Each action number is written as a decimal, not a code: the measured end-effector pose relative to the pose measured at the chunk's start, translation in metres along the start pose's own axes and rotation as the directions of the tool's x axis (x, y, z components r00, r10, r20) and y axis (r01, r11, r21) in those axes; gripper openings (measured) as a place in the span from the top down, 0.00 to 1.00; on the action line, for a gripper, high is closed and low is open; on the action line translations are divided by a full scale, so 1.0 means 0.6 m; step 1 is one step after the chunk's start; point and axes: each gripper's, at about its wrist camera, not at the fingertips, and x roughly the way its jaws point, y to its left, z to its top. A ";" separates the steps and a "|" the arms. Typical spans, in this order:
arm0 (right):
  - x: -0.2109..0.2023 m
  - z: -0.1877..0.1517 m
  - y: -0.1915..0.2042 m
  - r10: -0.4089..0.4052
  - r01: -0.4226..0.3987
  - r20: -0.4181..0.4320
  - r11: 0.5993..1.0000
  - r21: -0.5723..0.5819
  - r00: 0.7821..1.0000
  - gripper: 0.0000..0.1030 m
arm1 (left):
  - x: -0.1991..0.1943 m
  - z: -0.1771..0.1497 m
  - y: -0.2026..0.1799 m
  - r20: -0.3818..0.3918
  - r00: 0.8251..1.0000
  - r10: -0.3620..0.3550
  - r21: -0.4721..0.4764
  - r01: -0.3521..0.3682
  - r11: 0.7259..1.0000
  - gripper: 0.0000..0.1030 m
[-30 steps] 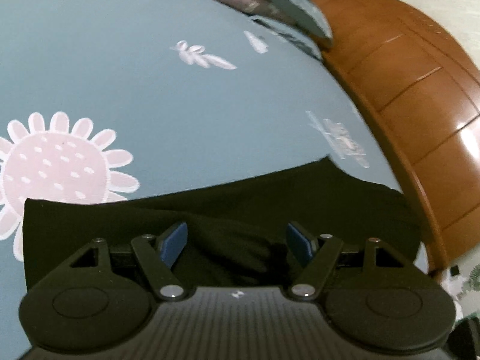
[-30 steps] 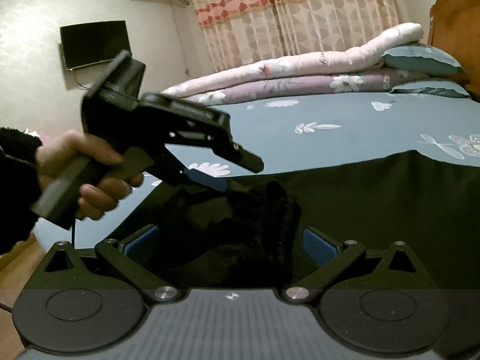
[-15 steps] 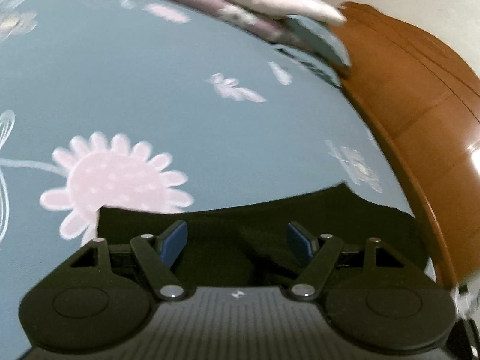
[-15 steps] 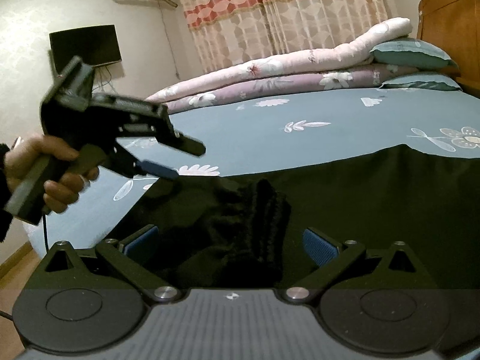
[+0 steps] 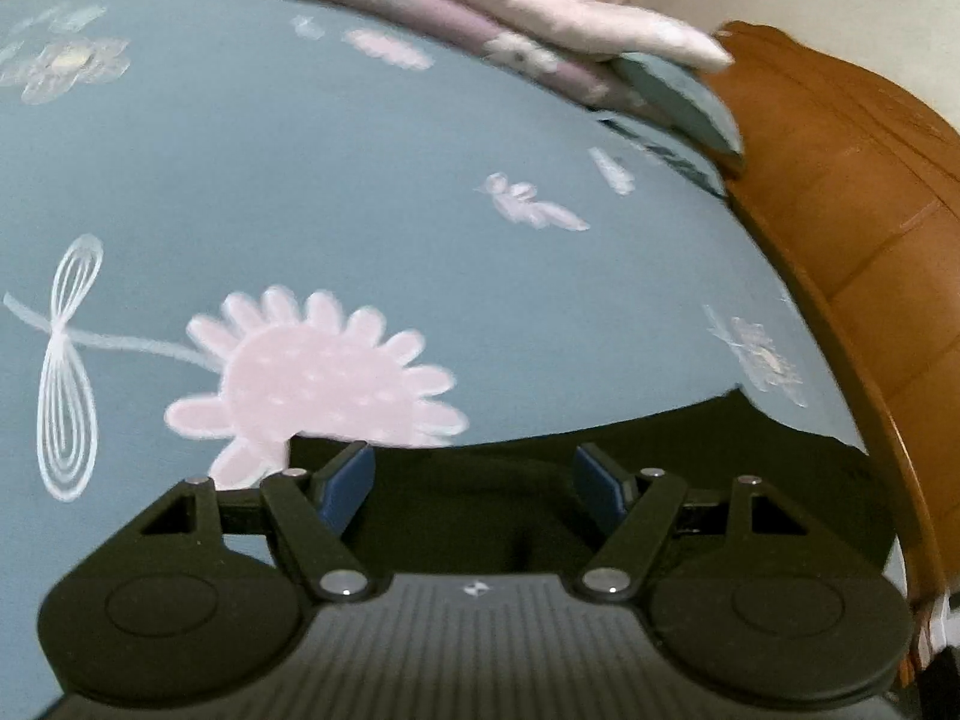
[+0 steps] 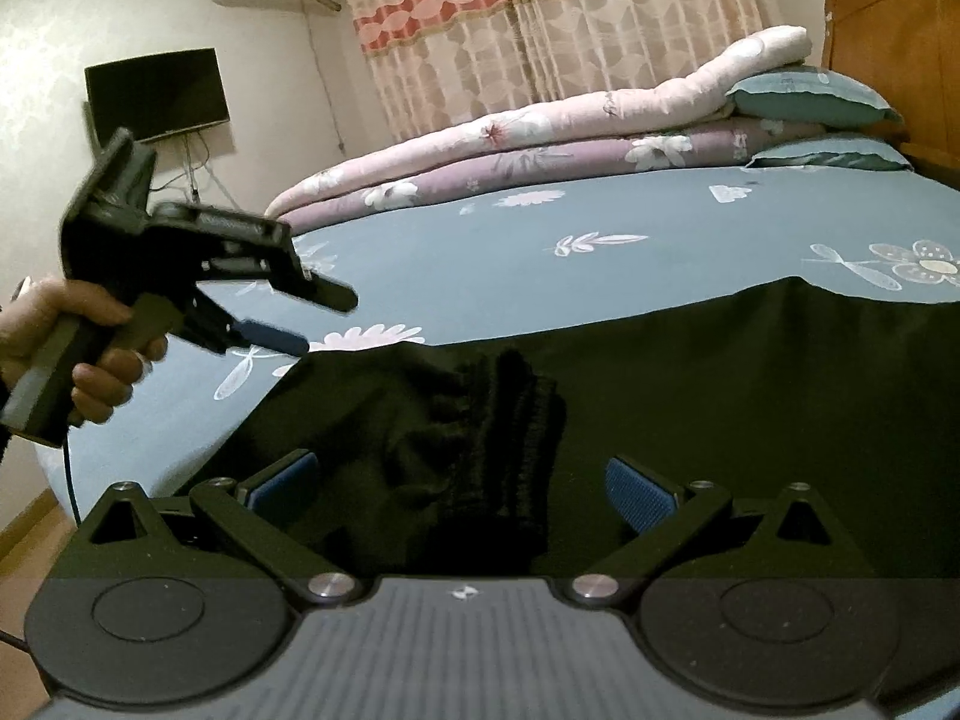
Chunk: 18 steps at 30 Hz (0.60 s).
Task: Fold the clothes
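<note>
Looks like early days on the folding: the black garment point(image 6: 690, 396) is spread on the bed point(image 6: 600, 276) with a bunched, ribbed bit right in front of the right gripper point(image 6: 462, 486), whose jaws are apart around it, not pinching. Just past the garment's far left corner, the left gripper point(image 6: 318, 315) hovers, jaws apart, holding nothing. No neat fold showing yet, I'd say.
</note>
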 end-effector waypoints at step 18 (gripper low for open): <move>-0.039 0.056 -0.073 -0.208 0.208 0.006 0.978 0.031 0.978 0.00 | -0.085 -0.123 -0.081 -0.006 1.000 -0.008 0.201 0.009 0.979 0.29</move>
